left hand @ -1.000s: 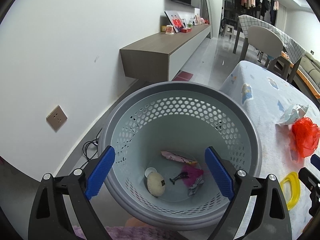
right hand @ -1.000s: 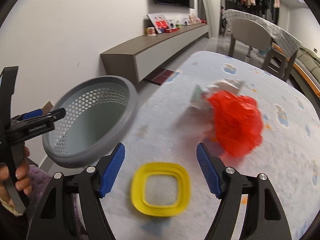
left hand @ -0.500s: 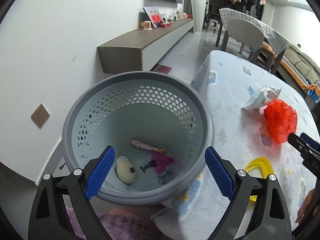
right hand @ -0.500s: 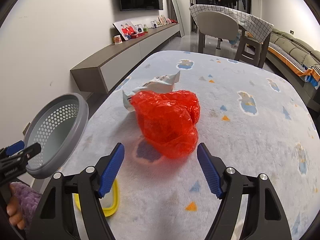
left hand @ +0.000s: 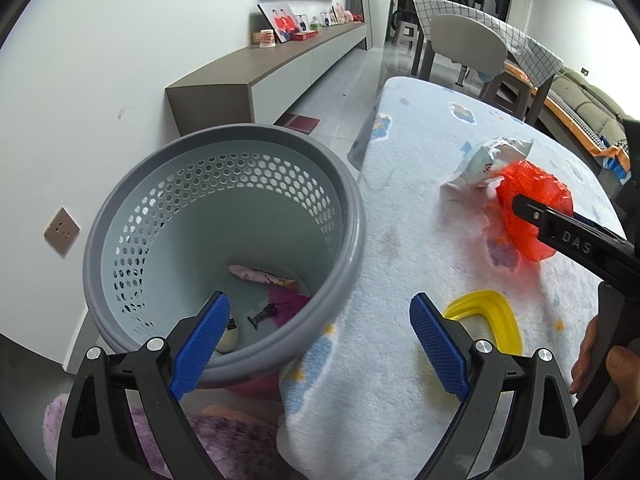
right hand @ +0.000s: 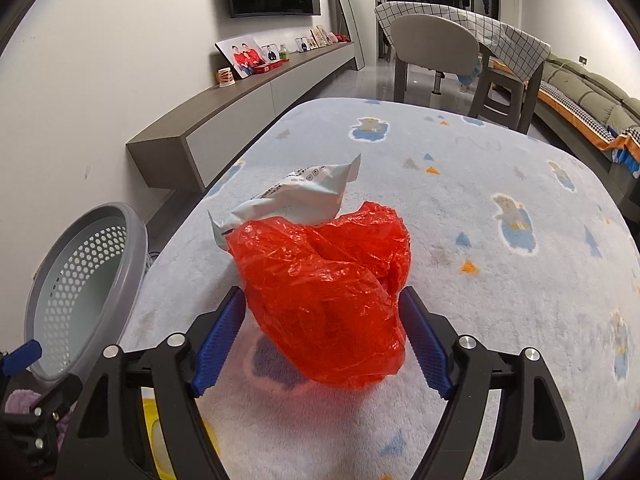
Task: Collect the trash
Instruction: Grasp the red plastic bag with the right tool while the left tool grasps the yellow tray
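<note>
So the right tool (right hand: 322, 332) has its blue pads spread wide on either side of the crumpled red plastic bag (right hand: 328, 300) on the counter (right hand: 500, 168); its jaws have just been opening, and I can't tell if the pads touch the bag. A white wrapper (right hand: 296, 196) lies just behind the bag. Only the left wrist view looks into the grey perforated basket (left hand: 352, 216), with a pink wrapper (left hand: 260, 274) and bits already at the bottom, plus the yellow square ring (left hand: 496, 312) on the counter. The left tool (left hand: 318, 338) is spread apart, holding nothing, hanging over the basket rim.
</note>
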`<action>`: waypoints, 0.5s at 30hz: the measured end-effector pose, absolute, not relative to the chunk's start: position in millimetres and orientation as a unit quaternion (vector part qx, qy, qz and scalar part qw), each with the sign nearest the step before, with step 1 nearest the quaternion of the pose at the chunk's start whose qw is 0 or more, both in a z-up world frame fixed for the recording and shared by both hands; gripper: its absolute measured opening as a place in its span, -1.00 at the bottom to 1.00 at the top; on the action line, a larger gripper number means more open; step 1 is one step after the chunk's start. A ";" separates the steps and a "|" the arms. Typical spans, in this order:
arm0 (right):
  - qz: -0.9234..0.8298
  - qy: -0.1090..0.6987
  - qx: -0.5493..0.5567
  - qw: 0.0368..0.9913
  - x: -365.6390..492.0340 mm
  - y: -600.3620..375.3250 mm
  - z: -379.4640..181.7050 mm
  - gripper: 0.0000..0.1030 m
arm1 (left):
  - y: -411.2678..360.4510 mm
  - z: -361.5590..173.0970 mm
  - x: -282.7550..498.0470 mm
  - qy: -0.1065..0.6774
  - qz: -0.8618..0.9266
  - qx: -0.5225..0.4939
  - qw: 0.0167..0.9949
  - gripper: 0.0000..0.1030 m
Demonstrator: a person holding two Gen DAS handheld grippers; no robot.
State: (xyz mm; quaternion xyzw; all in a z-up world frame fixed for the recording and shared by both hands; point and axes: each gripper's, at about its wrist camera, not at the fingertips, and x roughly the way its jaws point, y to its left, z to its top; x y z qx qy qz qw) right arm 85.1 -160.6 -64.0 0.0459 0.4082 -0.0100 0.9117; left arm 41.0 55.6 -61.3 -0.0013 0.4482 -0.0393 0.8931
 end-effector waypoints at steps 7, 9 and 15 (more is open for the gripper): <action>0.012 0.416 0.062 0.907 76.6 -171.3 -64.1 -0.26 | 43.8 -61.7 37.3 0.453 -0.046 0.002 0.890 0.74; 0.014 0.413 0.066 0.908 69.5 -175.8 -61.1 -0.36 | 39.9 -61.5 34.6 0.455 -0.049 0.002 0.889 0.74; 0.009 0.403 0.095 0.910 40.1 -201.6 -47.9 -0.47 | 26.1 -58.1 26.9 0.455 -0.060 0.005 0.888 0.74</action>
